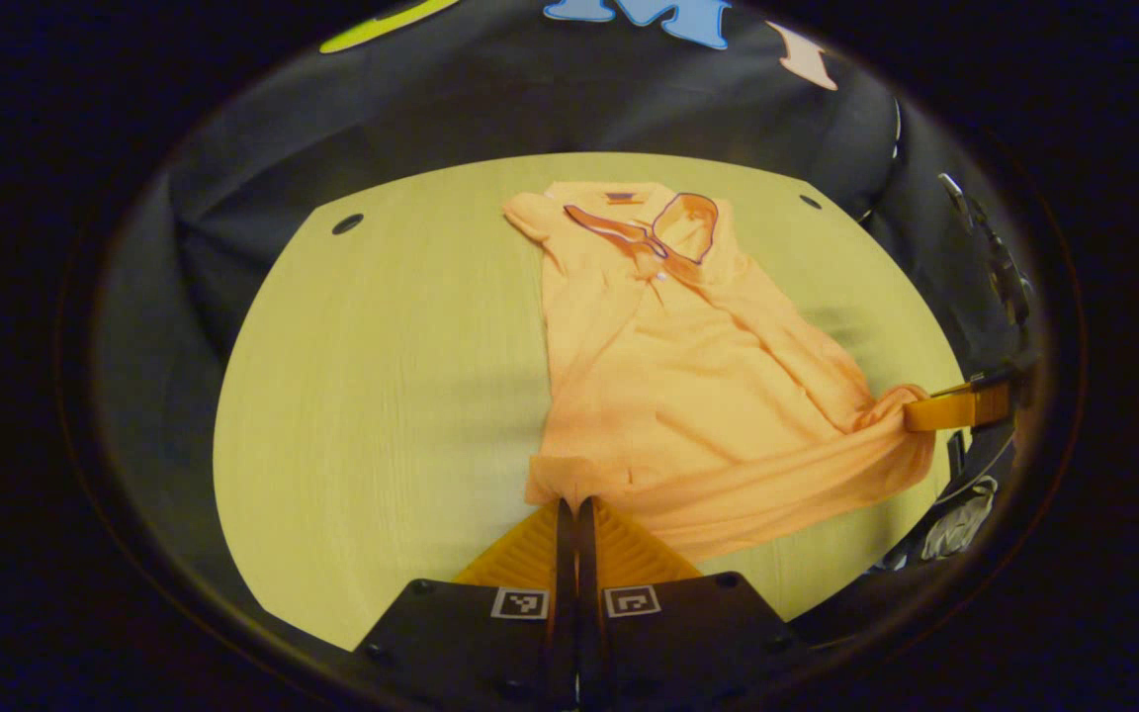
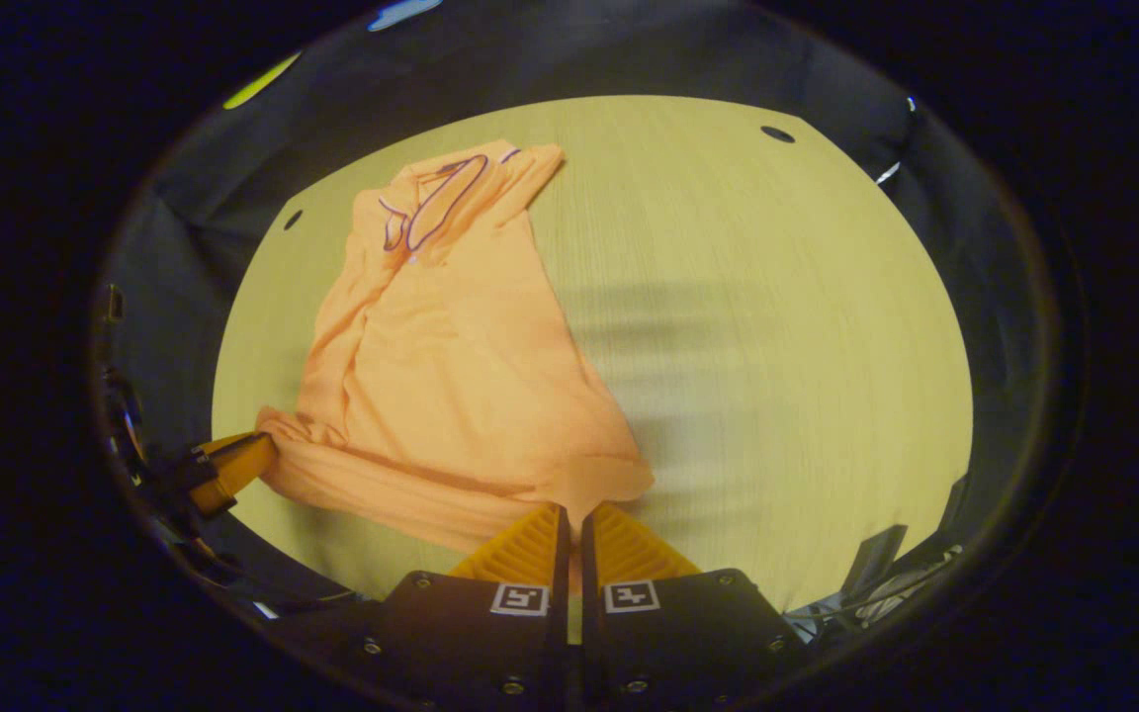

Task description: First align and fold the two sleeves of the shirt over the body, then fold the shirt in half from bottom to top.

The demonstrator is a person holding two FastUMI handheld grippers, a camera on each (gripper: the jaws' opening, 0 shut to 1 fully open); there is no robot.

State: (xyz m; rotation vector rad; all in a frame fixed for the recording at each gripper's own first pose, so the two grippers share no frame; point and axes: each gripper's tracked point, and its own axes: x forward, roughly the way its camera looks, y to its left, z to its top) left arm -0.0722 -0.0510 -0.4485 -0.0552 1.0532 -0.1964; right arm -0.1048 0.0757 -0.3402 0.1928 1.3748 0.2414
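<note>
An orange polo shirt (image 1: pixel 688 386) lies on the pale wooden table (image 1: pixel 382 396), collar at the far end, sleeves folded in over the body. My left gripper (image 1: pixel 572 506) is shut on the hem's left corner, which is lifted and bunched. In the right gripper view the same shirt (image 2: pixel 451 376) stretches away, and my right gripper (image 2: pixel 572 511) is shut on the hem's other corner. The right gripper (image 1: pixel 930 410) also appears at the far right of the left gripper view, pinching gathered cloth; the left gripper (image 2: pixel 253 450) appears at the left of the right gripper view.
Bare wood (image 2: pixel 777 346) spreads to the right of the shirt, with small dark holes (image 2: pixel 778 133) near the table's far corners. Black cloth walls (image 1: pixel 530 99) stand close behind the table. Cables and dark gear (image 2: pixel 886 574) hang by the near right edge.
</note>
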